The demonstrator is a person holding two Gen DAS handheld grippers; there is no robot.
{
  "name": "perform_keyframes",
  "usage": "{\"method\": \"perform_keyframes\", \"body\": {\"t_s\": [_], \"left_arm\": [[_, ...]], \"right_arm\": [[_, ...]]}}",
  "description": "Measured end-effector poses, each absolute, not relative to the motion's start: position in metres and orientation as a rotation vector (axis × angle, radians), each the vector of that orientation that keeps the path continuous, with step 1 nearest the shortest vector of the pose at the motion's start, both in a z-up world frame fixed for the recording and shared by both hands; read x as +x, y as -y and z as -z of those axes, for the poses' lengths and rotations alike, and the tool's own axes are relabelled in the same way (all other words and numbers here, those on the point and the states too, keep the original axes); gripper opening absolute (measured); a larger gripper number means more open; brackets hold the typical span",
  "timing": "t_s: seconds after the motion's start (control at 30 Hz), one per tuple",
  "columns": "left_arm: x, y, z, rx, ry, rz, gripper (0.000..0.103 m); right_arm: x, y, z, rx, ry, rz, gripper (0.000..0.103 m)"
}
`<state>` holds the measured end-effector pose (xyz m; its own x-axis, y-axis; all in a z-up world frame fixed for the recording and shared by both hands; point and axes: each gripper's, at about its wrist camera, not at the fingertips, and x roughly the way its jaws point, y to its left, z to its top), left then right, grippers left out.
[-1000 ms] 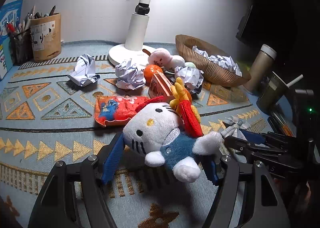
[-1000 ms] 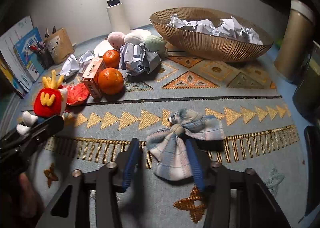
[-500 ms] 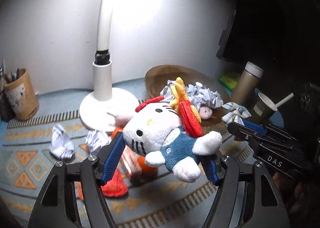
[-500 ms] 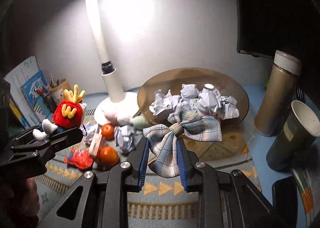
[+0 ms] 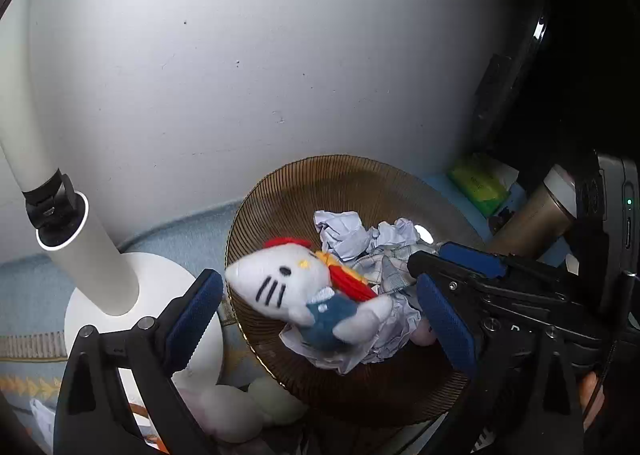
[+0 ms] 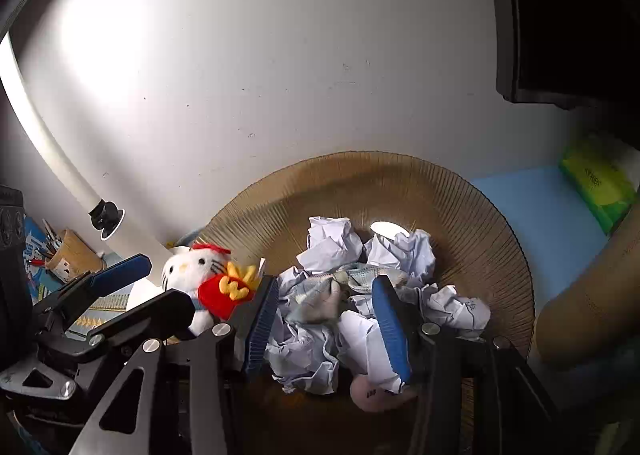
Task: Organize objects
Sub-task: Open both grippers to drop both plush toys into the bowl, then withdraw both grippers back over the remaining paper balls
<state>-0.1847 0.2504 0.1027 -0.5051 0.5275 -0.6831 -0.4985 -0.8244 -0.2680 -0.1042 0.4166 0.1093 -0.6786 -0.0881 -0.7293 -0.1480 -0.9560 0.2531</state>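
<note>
Two grippers open over the woven basket

Both of my grippers hang above a brown ribbed basket (image 6: 472, 211) standing against a pale wall; my left gripper (image 5: 320, 313) has its blue-padded fingers (image 5: 192, 315) spread wide, and the white cat plush (image 5: 304, 287) with a red bow, blue outfit and a red fries pouch sits between them, touching neither pad as far as I can tell; the plush lies over the basket's near rim, against crumpled paper balls (image 6: 332, 239); my right gripper (image 6: 324, 319) is also spread, its pads either side of the plaid cloth bow (image 6: 340, 287), which rests loose on the paper pile inside the basket; a small pink plush (image 6: 372, 393) peeks out under the paper at the basket's front. To the left stands a white lamp (image 5: 88, 255) on a round base; pale round plush toys (image 5: 248, 411) lie by that base on the patterned table mat (image 5: 24, 379); a pen holder (image 6: 74, 255) sits far left, a green packet (image 6: 596, 187) and a tan tumbler (image 5: 532, 219) to the right.
</note>
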Motion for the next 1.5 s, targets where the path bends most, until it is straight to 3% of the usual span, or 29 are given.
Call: {"method": "perform_keyframes", "body": {"t_s": [0.17, 0.33, 0.5, 0.6, 0.83, 1.0, 1.13, 1.5], "left_arm": [[-0.162, -0.224, -0.112, -1.039, 0.123, -2.304, 0.098], [-0.114, -0.180, -0.139, -0.949, 0.166, -2.369, 0.098], [-0.056, -0.117, -0.152, -0.923, 0.180, -2.537, 0.098], [-0.026, -0.073, -0.139, -0.912, 0.246, -2.624, 0.098], [0.002, 0.011, -0.059, -1.057, 0.404, -2.822, 0.097], [0.006, 0.019, -0.026, -1.096, 0.426, -2.830, 0.096], [0.008, 0.015, -0.029, -1.074, 0.389, -2.850, 0.097], [-0.002, 0.015, -0.030, -1.163, 0.396, -2.796, 0.096]], "right_arm": [[-0.069, -0.422, -0.122, -1.198, -0.581, -2.826, 0.051], [-0.023, -0.391, -0.150, -1.119, -0.534, -2.899, 0.062], [0.022, -0.354, -0.167, -1.013, -0.472, -2.990, 0.064], [0.041, -0.332, -0.151, -1.044, -0.500, -3.008, 0.070], [0.041, -0.272, -0.056, -1.230, -0.477, -2.999, 0.072], [0.039, -0.249, -0.033, -1.262, -0.303, -2.980, 0.072], [0.039, -0.244, -0.029, -1.261, -0.238, -2.958, 0.076], [0.034, -0.221, -0.040, -1.304, -0.162, -3.074, 0.076]]}}
